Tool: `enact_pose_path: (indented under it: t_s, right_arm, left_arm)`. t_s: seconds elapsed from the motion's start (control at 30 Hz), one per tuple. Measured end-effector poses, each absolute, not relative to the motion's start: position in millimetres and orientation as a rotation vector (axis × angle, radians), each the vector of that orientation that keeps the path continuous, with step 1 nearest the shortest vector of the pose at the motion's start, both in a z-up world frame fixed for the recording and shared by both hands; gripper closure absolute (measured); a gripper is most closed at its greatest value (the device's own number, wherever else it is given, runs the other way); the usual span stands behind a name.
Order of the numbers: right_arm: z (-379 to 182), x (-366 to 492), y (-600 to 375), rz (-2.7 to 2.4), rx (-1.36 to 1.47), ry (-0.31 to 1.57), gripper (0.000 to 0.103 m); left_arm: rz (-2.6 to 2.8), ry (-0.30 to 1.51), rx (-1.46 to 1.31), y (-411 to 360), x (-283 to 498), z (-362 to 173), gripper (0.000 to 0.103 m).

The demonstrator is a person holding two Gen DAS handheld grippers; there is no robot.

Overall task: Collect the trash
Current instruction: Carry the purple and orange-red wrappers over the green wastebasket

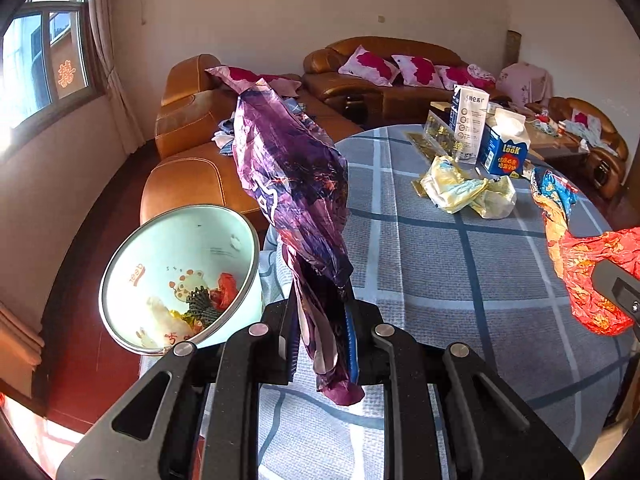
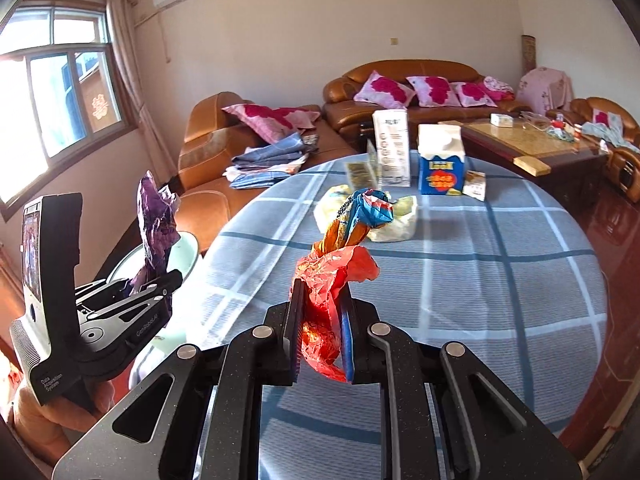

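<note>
My left gripper (image 1: 322,320) is shut on a purple snack wrapper (image 1: 292,184), held upright over the table's left edge, just right of a pale green trash bin (image 1: 132,264) holding several scraps. In the right wrist view the left gripper (image 2: 154,284) and its purple wrapper (image 2: 156,224) show at the left, above the bin (image 2: 186,248). My right gripper (image 2: 322,328) is shut on a red-orange wrapper with a blue top (image 2: 340,268), above the table; this wrapper also shows in the left wrist view (image 1: 580,264).
A round table with a blue plaid cloth (image 2: 480,280) carries a crumpled yellow bag (image 1: 464,188), a blue milk carton (image 2: 442,164), a tall white carton (image 2: 392,148) and small packets. Brown leather sofas (image 1: 192,152) and a coffee table (image 2: 532,140) stand behind.
</note>
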State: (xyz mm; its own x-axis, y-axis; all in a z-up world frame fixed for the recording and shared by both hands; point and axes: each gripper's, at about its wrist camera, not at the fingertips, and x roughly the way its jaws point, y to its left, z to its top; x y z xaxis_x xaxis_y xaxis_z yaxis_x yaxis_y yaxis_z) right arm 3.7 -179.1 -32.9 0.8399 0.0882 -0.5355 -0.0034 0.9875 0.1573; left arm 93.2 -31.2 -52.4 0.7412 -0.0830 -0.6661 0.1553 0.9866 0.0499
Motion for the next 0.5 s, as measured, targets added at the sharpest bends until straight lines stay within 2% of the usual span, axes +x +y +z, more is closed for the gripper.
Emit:
enact_pose_path:
  t_s: [0.5]
  right_arm:
    - [-27.4,14.6,-134.7,0.136,0.094,0.582,0.087]
  left_arm:
    - [-0.066,0.724,0.067,19.0,89.9,-52.6,0.085]
